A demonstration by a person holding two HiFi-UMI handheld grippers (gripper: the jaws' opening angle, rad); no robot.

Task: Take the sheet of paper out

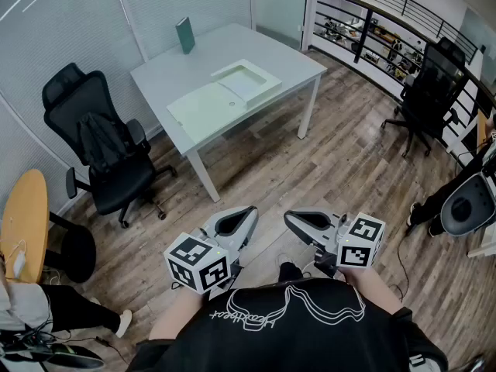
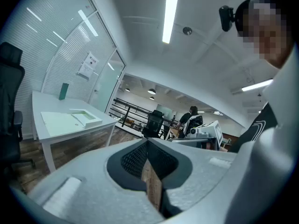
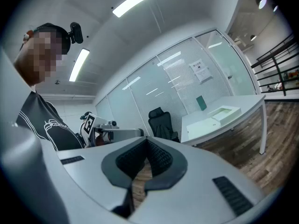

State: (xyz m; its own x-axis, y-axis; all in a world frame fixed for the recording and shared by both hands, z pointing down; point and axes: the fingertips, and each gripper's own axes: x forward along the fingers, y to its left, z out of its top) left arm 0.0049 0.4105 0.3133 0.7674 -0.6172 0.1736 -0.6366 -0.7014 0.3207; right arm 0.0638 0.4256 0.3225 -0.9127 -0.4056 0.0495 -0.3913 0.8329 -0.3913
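Note:
A flat pale-green case [image 1: 225, 95] lies open on the white table [image 1: 163, 72], well ahead of me; its flap is spread to the left and a shallow tray part [image 1: 249, 80] lies to the right. I cannot make out a separate sheet of paper. My left gripper [image 1: 246, 211] and right gripper [image 1: 293, 217] are held close to my body above the wooden floor, far from the table. Both are shut with nothing between the jaws. The case [image 2: 70, 120] shows at the left of the left gripper view, and the case [image 3: 215, 115] at the right of the right gripper view.
A dark green upright object [image 1: 185, 35] stands at the table's far edge. A black office chair [image 1: 101, 149] sits left of the table, another chair [image 1: 426, 91] at the right by a railing [image 1: 387, 14]. A round wooden tabletop [image 1: 23, 223] is at the far left.

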